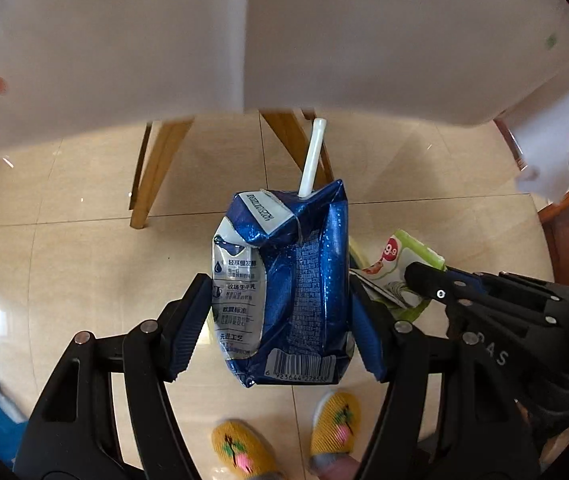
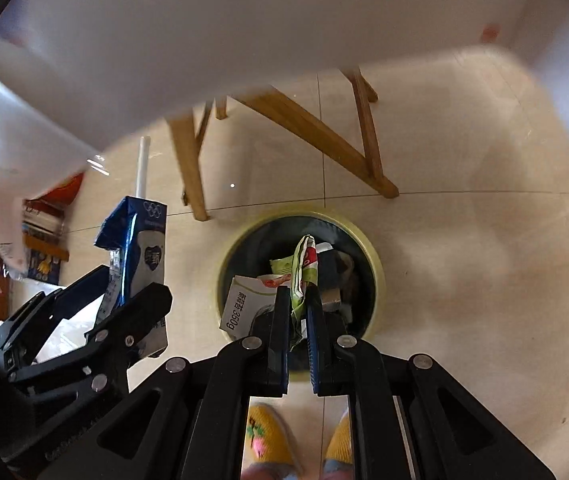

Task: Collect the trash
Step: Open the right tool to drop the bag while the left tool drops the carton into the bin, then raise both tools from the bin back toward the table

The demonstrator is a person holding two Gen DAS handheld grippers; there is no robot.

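My left gripper (image 1: 280,304) is shut on a crumpled blue and white drink carton (image 1: 284,296) with a white straw (image 1: 312,156) sticking up, held above the tiled floor. The same carton (image 2: 140,256) and left gripper (image 2: 132,296) show at the left of the right wrist view. My right gripper (image 2: 298,300) is shut on a green snack wrapper (image 2: 304,268), held right over the round bin (image 2: 376,264) with a pale yellow rim. The wrapper (image 1: 400,264) and right gripper (image 1: 420,276) appear to the right of the carton in the left wrist view.
The bin holds a white box (image 2: 240,308) and other trash. A white tablecloth (image 1: 244,40) hangs overhead, with wooden legs (image 2: 360,148) behind the bin. A person's yellow slippers (image 1: 332,424) stand just below the grippers. Boxes and clutter (image 2: 44,240) sit at the far left.
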